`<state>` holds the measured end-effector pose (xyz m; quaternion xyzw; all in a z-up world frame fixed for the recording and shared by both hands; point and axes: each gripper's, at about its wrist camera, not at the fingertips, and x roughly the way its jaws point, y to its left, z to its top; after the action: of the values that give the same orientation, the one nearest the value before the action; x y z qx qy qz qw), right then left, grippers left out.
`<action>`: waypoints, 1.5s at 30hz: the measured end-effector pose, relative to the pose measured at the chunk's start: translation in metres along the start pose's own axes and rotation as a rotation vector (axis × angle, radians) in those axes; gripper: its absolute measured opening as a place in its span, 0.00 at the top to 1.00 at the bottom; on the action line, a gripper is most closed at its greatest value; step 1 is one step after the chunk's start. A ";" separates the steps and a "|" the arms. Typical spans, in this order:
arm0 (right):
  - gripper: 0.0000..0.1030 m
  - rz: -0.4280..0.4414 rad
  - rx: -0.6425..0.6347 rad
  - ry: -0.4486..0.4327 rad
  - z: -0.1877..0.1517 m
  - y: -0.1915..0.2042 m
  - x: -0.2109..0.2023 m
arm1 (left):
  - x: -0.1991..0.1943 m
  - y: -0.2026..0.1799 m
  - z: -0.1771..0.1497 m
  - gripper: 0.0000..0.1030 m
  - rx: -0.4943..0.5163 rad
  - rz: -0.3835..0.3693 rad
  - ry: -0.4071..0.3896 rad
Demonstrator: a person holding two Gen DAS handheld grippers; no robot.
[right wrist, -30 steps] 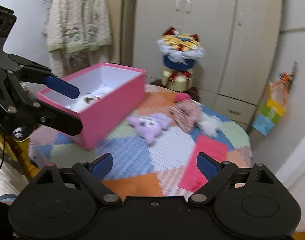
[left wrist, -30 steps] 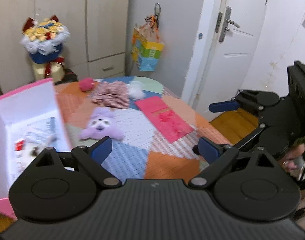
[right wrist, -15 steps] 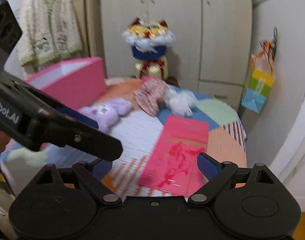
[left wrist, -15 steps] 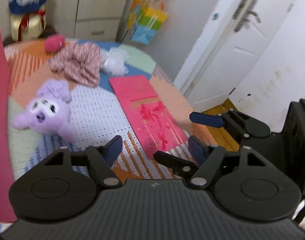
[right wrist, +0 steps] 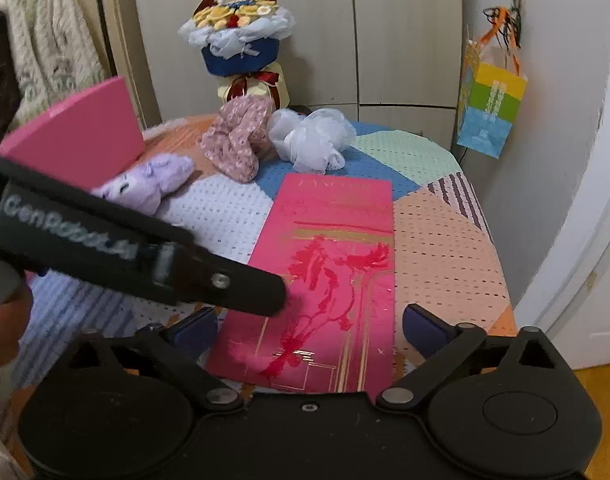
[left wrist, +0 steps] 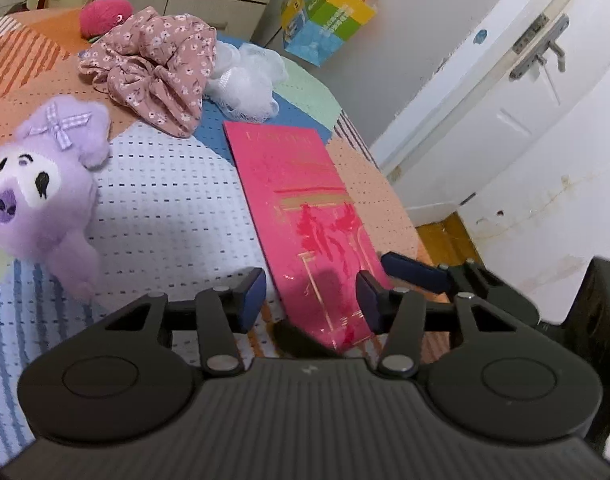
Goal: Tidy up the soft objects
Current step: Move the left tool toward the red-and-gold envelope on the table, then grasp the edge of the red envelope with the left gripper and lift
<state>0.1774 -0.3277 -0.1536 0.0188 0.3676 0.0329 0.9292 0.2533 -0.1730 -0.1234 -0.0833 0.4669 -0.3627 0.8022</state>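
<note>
Purple plush toy (left wrist: 41, 196): lying at the left on the patchwork tablecloth (left wrist: 177, 216), face up, bow end pointing toward the far edge; well left of the left gripper (left wrist: 311, 300).

Floral pink fabric bundle (left wrist: 157, 68): sitting beyond the plush, touching a white mesh puff (left wrist: 245, 80) on its right; a pink ball (left wrist: 105, 18) is resting behind it.

Pink flat lid (left wrist: 305, 220): lying right of centre, its long axis running from the far side toward the cameras. Its near end is sitting between the left gripper's pads; the jaws have just been closing but are standing apart, not pressing it.

Right gripper (right wrist: 311, 328): jaws have just been opening and are gaping wide, straddling the lid's near end without touching.

Pink box (right wrist: 77, 136): standing at the left rear in the right wrist view, beside the plush.

Colourful gift bag (right wrist: 491, 120): hanging on the wall at the right.
</note>
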 end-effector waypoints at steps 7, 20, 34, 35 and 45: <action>0.08 -0.033 0.051 -0.027 0.000 0.002 0.000 | 0.003 0.000 0.002 0.52 -0.034 -0.003 0.000; 0.09 0.064 0.160 -0.095 -0.009 -0.011 -0.009 | 0.010 -0.020 -0.006 0.61 0.100 0.082 -0.078; 0.09 0.086 0.149 -0.063 -0.017 0.010 -0.031 | -0.024 -0.029 -0.031 0.63 0.126 0.142 -0.029; 0.09 0.092 0.148 -0.059 -0.019 0.013 -0.034 | -0.030 -0.031 -0.035 0.63 0.133 0.145 -0.028; 0.09 0.139 0.077 -0.013 -0.026 0.053 -0.081 | -0.094 -0.043 -0.071 0.61 0.207 0.135 -0.007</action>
<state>0.0986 -0.2808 -0.1142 0.0804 0.3603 0.0829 0.9257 0.1457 -0.1274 -0.0778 0.0302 0.4287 -0.3539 0.8307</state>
